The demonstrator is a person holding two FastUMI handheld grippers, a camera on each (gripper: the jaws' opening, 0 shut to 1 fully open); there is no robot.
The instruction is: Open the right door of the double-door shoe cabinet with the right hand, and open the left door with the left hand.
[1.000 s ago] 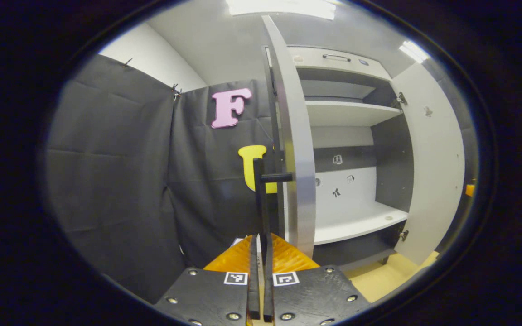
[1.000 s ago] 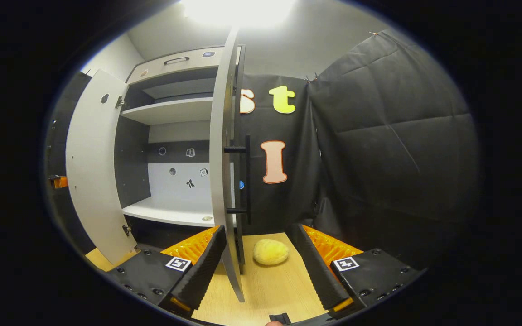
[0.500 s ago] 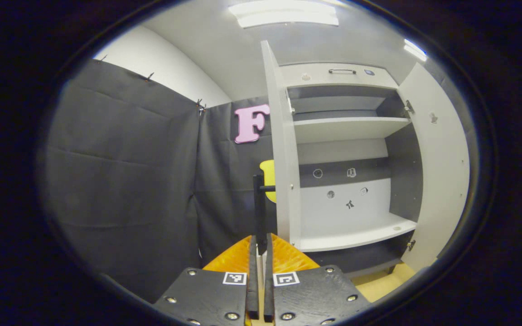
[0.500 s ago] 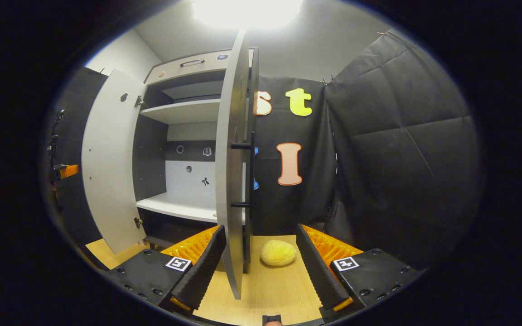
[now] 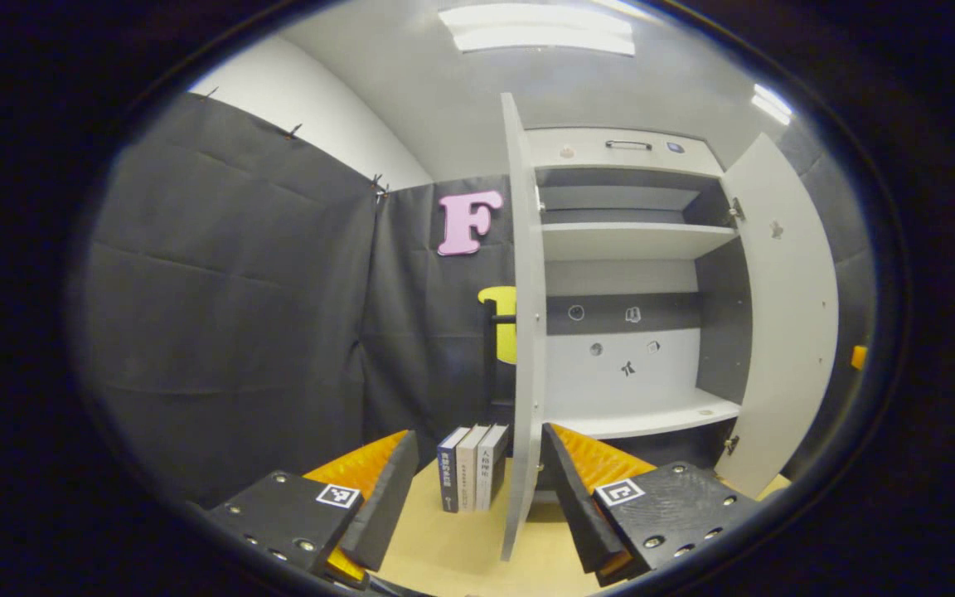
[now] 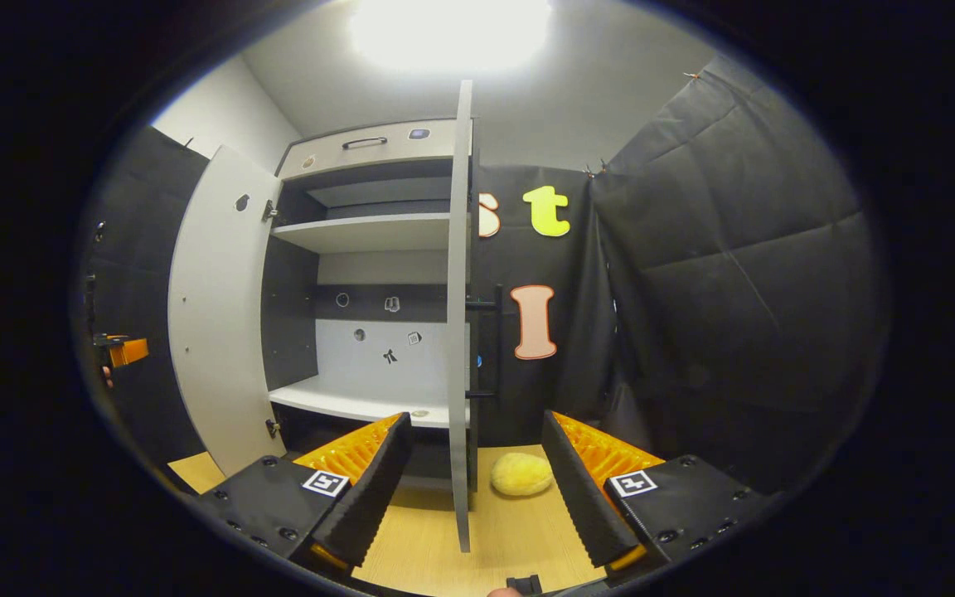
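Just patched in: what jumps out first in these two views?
The shoe cabinet stands wide open, bare shelves showing, left door and right door each edge-on to its own camera. Both claws are open and off the handles. Three books stand outside the left door; a yellow sponge lies outside the right door.

Standing edge-on in the gap of the left gripper (image 5: 477, 506), the left door (image 5: 525, 332); sitting just left of it, three books (image 5: 472, 466). Splitting the right gripper (image 6: 473, 489) gap, the right door (image 6: 461, 332); lying beyond, a yellow sponge (image 6: 521, 473).
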